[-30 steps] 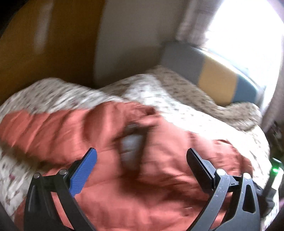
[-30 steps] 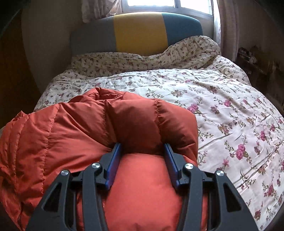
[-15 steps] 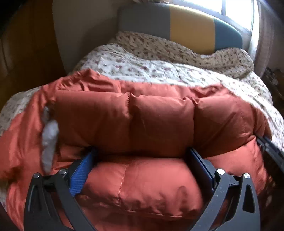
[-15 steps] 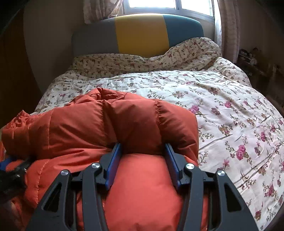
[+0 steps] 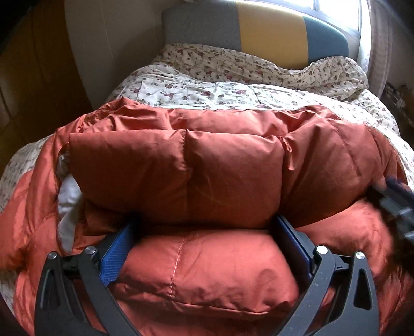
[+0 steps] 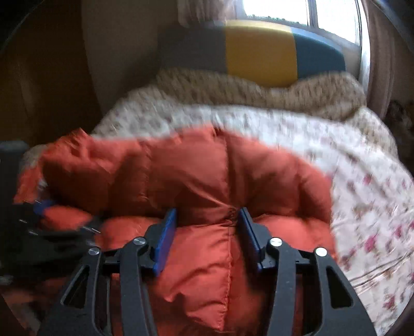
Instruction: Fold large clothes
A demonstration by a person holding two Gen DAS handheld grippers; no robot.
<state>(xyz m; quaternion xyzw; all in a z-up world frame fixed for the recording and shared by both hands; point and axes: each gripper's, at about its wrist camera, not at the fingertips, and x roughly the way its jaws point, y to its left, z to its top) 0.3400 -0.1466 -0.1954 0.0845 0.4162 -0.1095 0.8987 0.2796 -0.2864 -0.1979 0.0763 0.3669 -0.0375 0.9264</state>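
Observation:
A puffy rust-orange down jacket (image 5: 207, 165) lies folded over itself on the bed, with some white lining (image 5: 68, 199) showing at its left edge. My left gripper (image 5: 204, 227) has its jaws spread wide around a thick roll of the jacket, and the fabric fills the gap. My right gripper (image 6: 207, 219) is shut on a fold of the same jacket (image 6: 201, 181) near its right side. The right wrist view is blurred by motion. The right gripper shows blurred at the right edge of the left wrist view (image 5: 396, 196).
A floral quilt (image 5: 233, 90) covers the bed beyond and to the right of the jacket. A grey, yellow and teal headboard (image 5: 269, 33) stands at the back under a bright window (image 6: 305, 13). A wooden wardrobe (image 5: 33, 77) is on the left.
The left gripper swung from a blurred sideways view onto the jacket and now clasps a thick roll. The right gripper, still gripping its fold, has shifted left, blurring its view.

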